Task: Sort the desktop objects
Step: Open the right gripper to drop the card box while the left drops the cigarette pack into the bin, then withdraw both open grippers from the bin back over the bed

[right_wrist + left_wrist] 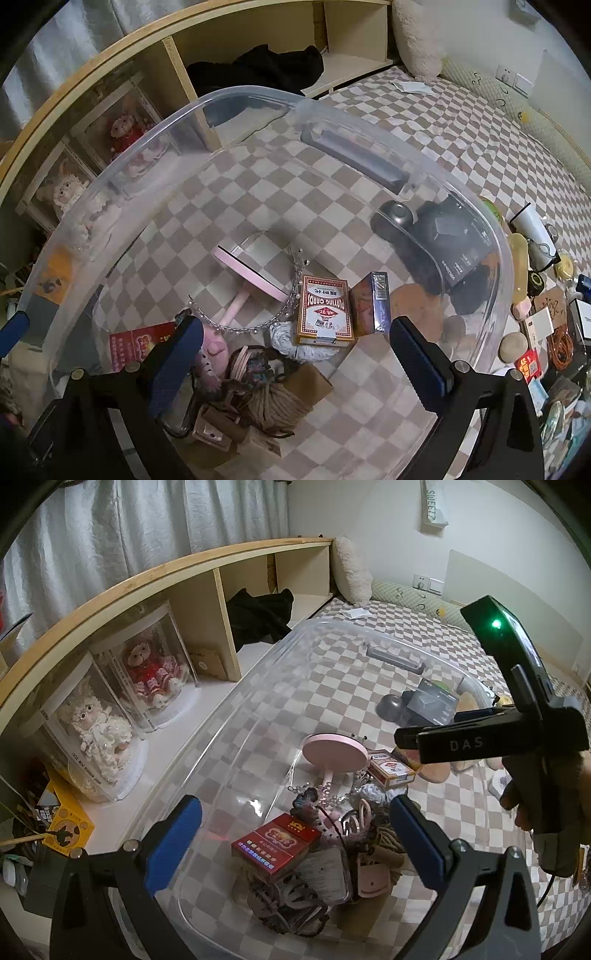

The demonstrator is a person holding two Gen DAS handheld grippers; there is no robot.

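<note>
A bed with a brown-and-white checkered sheet (461,122) carries a clear plastic bin (491,236) ahead of the right claw; small clutter (546,332) lies on the sheet right of it.

"PLAYING CARDS" stands on the card box (324,312) just ahead of the right gripper (291,345); "DAS" on that gripper's black body (466,743); "SWEET" on the wall hanging (432,504).

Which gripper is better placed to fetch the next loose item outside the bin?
Probably the right gripper: open and empty, and its view shows the loose clutter just past the clear bin's rim. The left gripper, also open, sits toward the shelf side.
</note>
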